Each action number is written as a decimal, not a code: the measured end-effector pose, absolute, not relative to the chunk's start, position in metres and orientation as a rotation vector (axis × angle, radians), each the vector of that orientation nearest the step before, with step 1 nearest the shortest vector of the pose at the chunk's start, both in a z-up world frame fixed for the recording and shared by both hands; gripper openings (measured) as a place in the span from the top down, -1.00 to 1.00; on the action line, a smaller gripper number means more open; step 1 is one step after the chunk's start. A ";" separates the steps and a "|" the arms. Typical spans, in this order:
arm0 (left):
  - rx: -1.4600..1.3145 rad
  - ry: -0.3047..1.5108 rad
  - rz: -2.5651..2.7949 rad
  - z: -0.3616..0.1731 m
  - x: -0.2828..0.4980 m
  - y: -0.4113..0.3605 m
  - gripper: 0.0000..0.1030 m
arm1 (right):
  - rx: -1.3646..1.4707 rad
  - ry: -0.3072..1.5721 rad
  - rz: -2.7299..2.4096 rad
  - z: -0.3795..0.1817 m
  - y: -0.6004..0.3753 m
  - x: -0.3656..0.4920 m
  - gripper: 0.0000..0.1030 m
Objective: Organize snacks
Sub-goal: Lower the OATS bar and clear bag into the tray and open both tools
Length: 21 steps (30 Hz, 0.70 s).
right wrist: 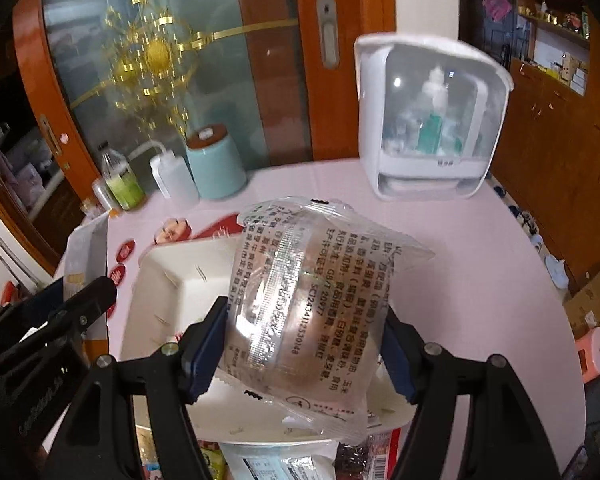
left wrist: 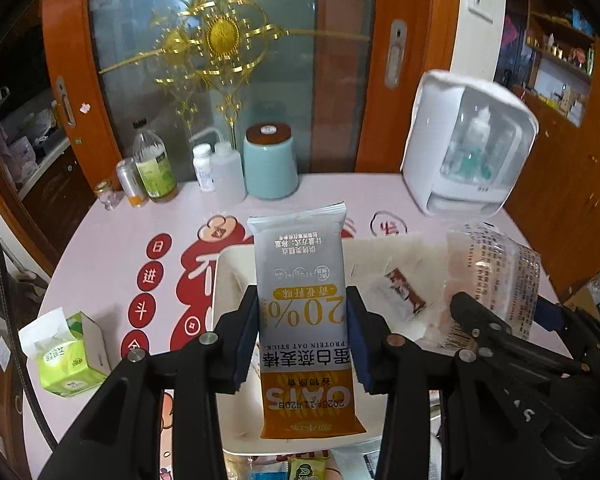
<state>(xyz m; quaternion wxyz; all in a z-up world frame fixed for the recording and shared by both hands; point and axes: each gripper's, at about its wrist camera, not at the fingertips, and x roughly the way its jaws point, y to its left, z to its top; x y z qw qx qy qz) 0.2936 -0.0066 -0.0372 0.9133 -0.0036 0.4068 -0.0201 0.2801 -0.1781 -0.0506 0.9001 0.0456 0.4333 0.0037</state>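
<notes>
Tools angled down over my white tray (left wrist: 228,264): left tool (left wrist: 303,334) clamps the oat bar (left wrist: 304,320), right tool (right wrist: 304,344) clamps the clear pastry packet (right wrist: 312,304).

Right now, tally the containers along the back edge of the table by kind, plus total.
Bottles: 3, a green-label bottle, a white pill bottle and a translucent squeeze bottle
Cans: 1, a silver can
Small glass jars: 1, jar
Lidded canisters: 1, a light blue canister
Total: 6
</notes>
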 end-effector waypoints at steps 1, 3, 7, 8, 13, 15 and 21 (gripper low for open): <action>-0.004 0.843 -0.042 -0.041 0.294 -0.006 0.20 | 0.098 0.910 0.014 -0.054 -0.178 0.281 -0.43; 0.006 0.851 -0.041 -0.047 0.296 -0.006 0.04 | 0.108 0.944 0.020 -0.063 -0.176 0.285 -0.47; 0.003 0.834 -0.009 -0.049 0.294 0.004 -0.61 | 0.092 0.942 -0.019 -0.070 -0.175 0.285 -0.56; -0.010 0.831 -0.012 -0.048 0.293 0.007 -0.72 | 0.096 0.935 -0.022 -0.070 -0.177 0.284 -0.57; -0.038 0.836 -0.018 -0.045 0.285 0.017 -0.74 | 0.094 0.874 -0.009 -0.059 -0.176 0.276 -0.57; -0.032 0.830 -0.015 -0.044 0.278 0.017 -0.74 | 0.093 0.862 0.001 -0.054 -0.174 0.272 -0.57; -0.029 0.812 -0.012 -0.035 0.255 0.016 -0.75 | 0.106 0.859 0.034 -0.047 -0.176 0.256 -0.57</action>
